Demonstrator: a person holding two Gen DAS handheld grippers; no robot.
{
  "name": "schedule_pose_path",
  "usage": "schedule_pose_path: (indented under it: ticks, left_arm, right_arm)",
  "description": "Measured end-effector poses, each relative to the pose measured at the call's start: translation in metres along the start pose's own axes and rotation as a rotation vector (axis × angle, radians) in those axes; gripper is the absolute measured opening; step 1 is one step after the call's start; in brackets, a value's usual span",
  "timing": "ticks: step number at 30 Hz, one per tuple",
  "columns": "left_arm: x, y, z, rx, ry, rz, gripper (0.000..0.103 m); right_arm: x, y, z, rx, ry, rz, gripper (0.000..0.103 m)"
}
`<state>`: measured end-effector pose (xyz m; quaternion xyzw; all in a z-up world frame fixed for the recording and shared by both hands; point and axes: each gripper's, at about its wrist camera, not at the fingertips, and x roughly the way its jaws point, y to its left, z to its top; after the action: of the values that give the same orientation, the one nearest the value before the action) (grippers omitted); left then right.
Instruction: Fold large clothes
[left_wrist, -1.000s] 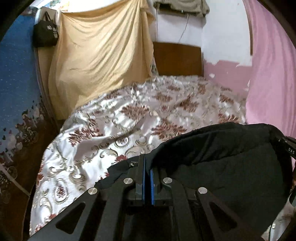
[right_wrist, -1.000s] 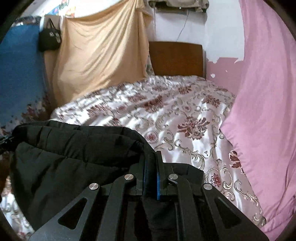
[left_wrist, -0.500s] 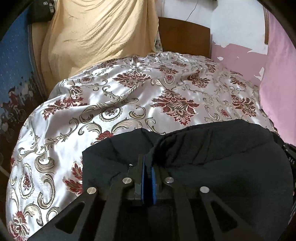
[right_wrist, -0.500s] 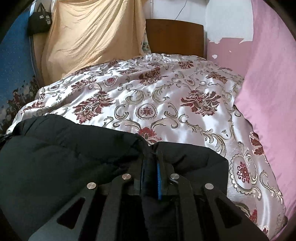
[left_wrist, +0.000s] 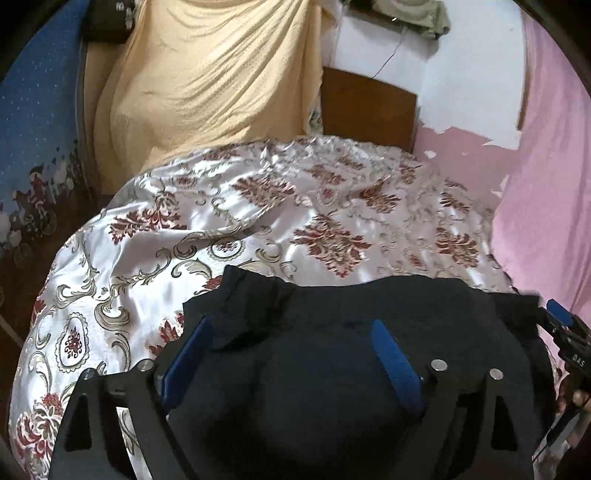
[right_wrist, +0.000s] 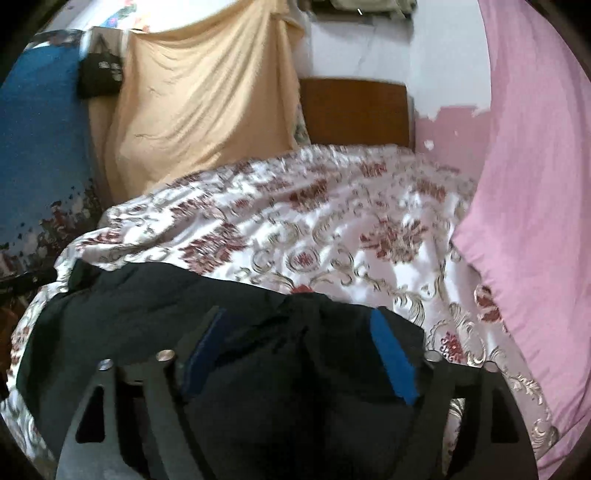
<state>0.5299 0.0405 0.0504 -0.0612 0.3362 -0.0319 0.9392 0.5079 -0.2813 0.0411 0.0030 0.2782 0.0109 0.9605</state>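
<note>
Black, soft and matte, the large dark garment (left_wrist: 332, 354) lies bunched across the lower half of both wrist views, resting on the glossy white satin bedspread with red floral medallions and gold scrolls (left_wrist: 258, 221). And look at the left gripper (left_wrist: 291, 354): its blue-padded fingers (left_wrist: 393, 360) are spread wide, the cloth lying loose between and under them, nothing pinched. Same story in the right wrist view, where the right gripper (right_wrist: 299, 350) has its blue pads (right_wrist: 391, 354) well apart over the crumpled black fabric (right_wrist: 147, 306), gripping nothing.

That's the change: half a second ago both sets of pads were pressed tight together on folds of the garment; now both have let go. The cloth, which hung lifted a second ago, sits on the bedspread near the bottom of the frame.

Upper left of the left view shows a draped, ribbed yellow-tan sheet (left_wrist: 207, 85), with a flat brown wooden headboard (left_wrist: 369, 107) at upper centre and a smooth pink cloth (left_wrist: 546, 184) hanging along the right edge. The right view is slightly blurred.

At the far right edge of the left view, the other gripper's blue tip peeks beside the garment.
</note>
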Motion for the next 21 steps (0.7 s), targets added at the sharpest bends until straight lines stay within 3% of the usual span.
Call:
schedule_pose_path:
  ticks: [3,7,12,16,21]
  left_arm:
    - [-0.013,-0.011,-0.019,0.032,-0.039,-0.017,0.093]
    - [-0.021,-0.03,-0.049,0.103,-0.096,-0.073,0.096]
    - [0.01,-0.061,-0.055,0.27,-0.069,0.01,0.099]
    - [0.033,-0.061,-0.034,0.252,-0.059,0.083,0.101]
    - [0.073,-0.041,-0.018,0.155,0.016,0.067,0.103]
  right_arm:
    - [-0.025,0.012,-0.016,-0.018,-0.053,0.047,0.095]
    - [-0.033,0.035,-0.046,-0.092,-0.05,0.113,0.095]
    - [0.0,0.056,-0.045,-0.2,-0.001,0.084,0.095]
    - [0.033,0.046,-0.024,-0.162,0.041,0.056,0.095]
    - [0.07,0.029,-0.018,-0.092,0.098,0.051,0.095]
